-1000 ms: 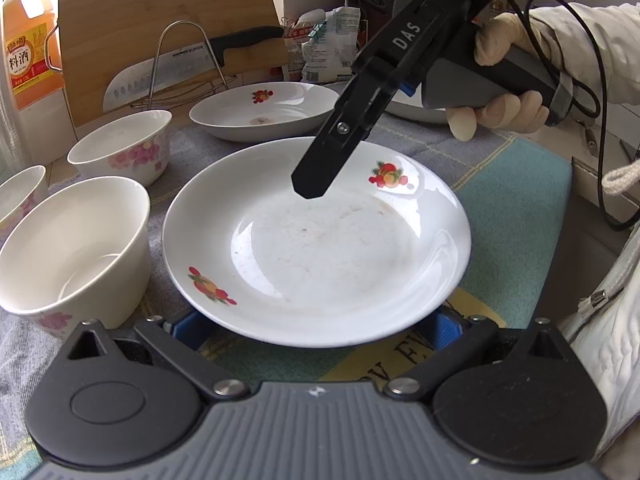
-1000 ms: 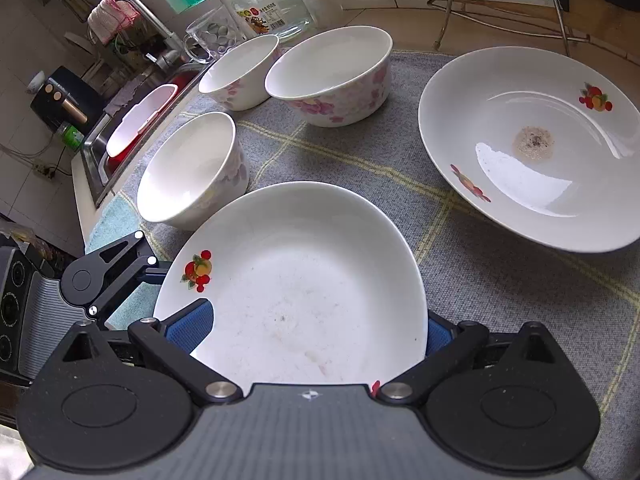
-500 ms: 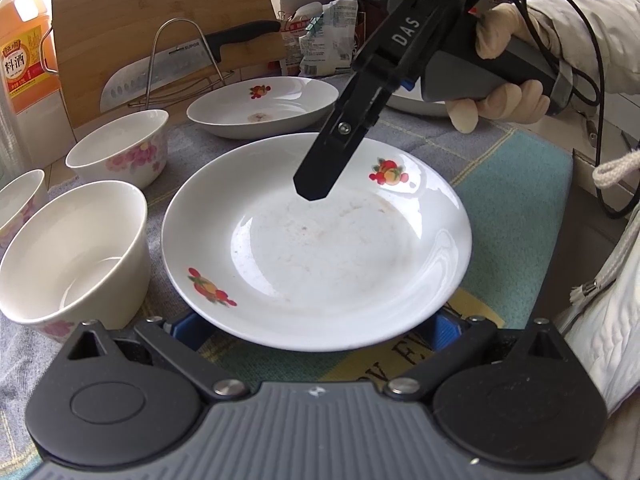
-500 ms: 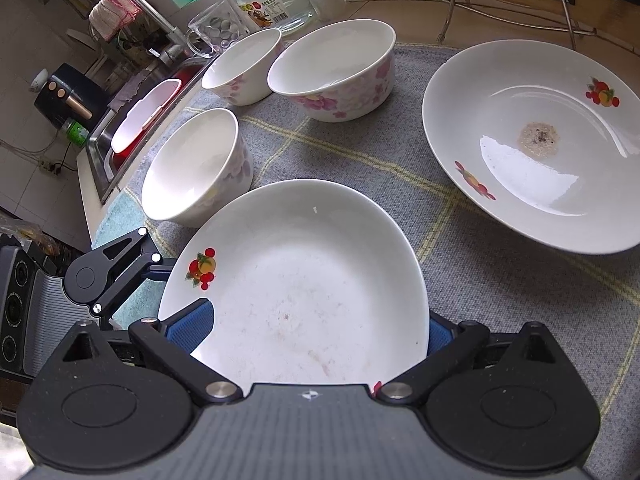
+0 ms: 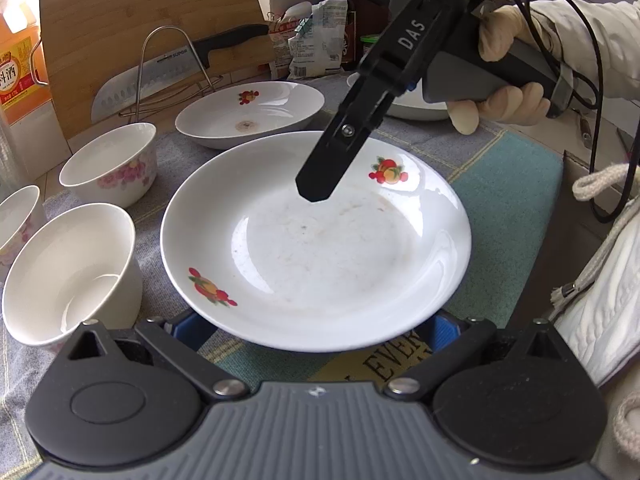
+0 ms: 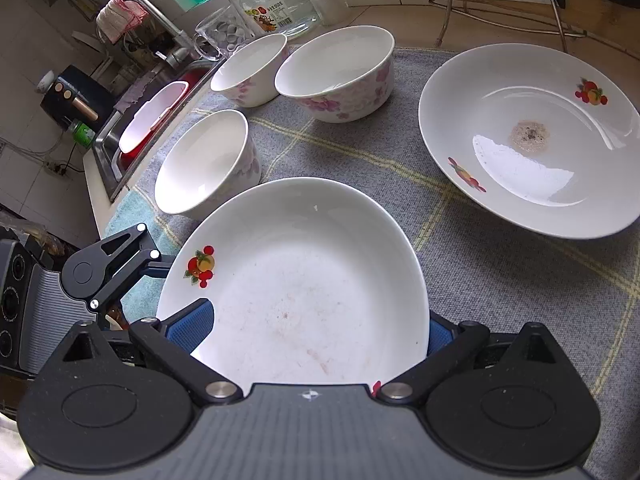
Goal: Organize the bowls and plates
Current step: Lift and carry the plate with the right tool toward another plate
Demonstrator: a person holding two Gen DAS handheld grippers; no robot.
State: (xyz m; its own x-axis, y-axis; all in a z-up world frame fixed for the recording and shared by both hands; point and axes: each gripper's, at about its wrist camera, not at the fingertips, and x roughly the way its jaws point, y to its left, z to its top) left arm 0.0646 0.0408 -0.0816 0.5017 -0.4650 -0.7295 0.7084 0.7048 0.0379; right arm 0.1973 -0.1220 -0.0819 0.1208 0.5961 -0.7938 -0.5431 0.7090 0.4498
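A white plate (image 5: 320, 248) with fruit prints lies in the middle of the grey mat (image 6: 500, 280). My left gripper (image 5: 316, 328) is open, its blue pads (image 5: 188, 330) tucked under the plate's near rim. My right gripper (image 6: 316, 330) is also open and straddles the opposite rim. One of its fingers (image 5: 332, 160) hovers over the plate, and the other is hidden below. A second plate (image 6: 528, 140) with a brown stain sits further back. Three flowered bowls (image 6: 204, 164) (image 6: 336, 72) (image 6: 248, 68) stand to the side.
A third dish (image 5: 416, 108) shows behind the right gripper, which a gloved hand (image 5: 500, 92) holds. A cleaver on a wire rack (image 5: 172, 64), a cutting board (image 5: 140, 8) and an orange bottle (image 5: 16, 68) line the back. A sink (image 6: 152, 120) lies beyond the bowls.
Both views have shifted slightly. The plate stays between both pairs of fingers and neither gripper has changed its opening.
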